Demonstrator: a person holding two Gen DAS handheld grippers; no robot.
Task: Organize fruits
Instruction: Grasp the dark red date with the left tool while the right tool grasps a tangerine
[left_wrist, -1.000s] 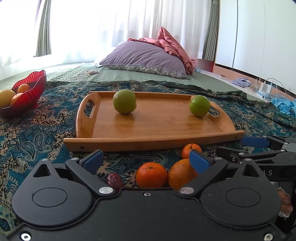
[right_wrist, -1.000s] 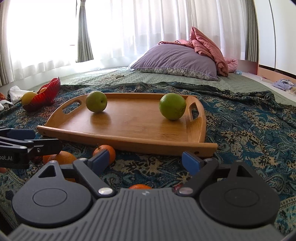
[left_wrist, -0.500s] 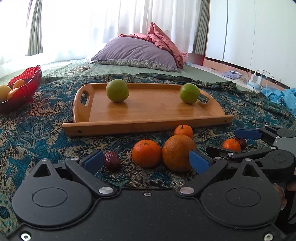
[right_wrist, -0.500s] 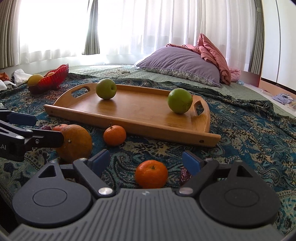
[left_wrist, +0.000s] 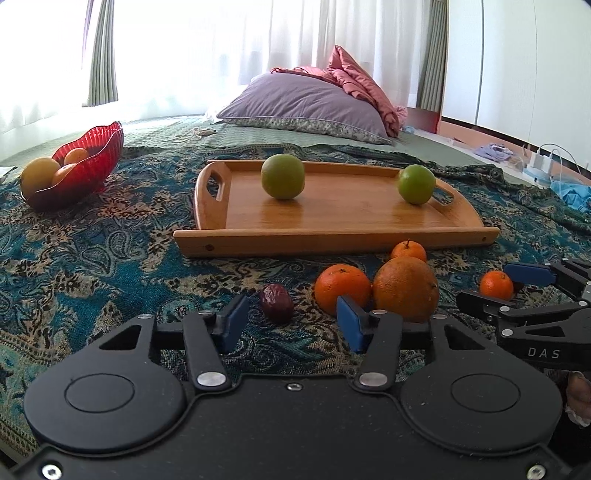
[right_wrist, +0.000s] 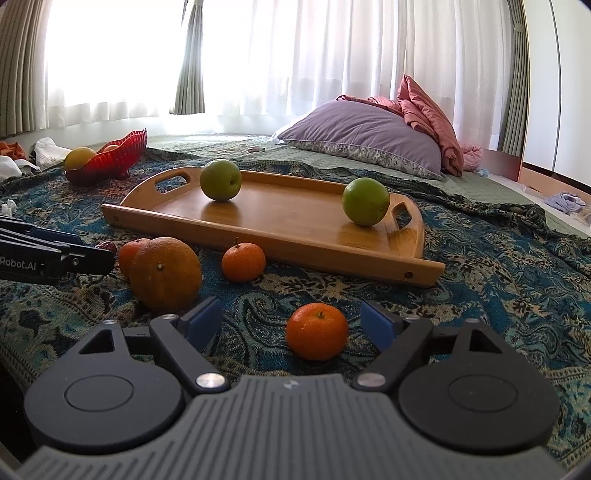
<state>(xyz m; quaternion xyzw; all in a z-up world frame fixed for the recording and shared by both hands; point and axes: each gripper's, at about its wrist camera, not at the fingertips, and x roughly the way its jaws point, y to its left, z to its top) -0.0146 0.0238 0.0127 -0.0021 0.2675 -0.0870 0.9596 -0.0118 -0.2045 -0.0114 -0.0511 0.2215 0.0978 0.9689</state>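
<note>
The right tongs (right_wrist: 290, 321) stand wide and hold nothing, with a small mandarin (right_wrist: 317, 331) on the patterned blanket (right_wrist: 498, 280) just ahead of them, between the blue pads. The left tongs (left_wrist: 290, 323) are likewise spread and empty; just past their tips lies a dark date (left_wrist: 276, 302), and to its right a medium orange (left_wrist: 342, 289) touches a large orange (left_wrist: 405, 289), with a small stemmed mandarin (left_wrist: 408, 251) behind them. Beyond these loose fruits sits the wooden tray (left_wrist: 332, 242), carrying only two green fruits (left_wrist: 283, 176), well apart from each other. Far off to the left of both tongs, a red glass bowl (left_wrist: 92, 162) holds a few yellow and orange fruits. Judging by this, the sorting appears barely started: five pieces remain on the blanket in front of the tray, and the mandarin between the right tongs looks like the likeliest first pick.
</note>
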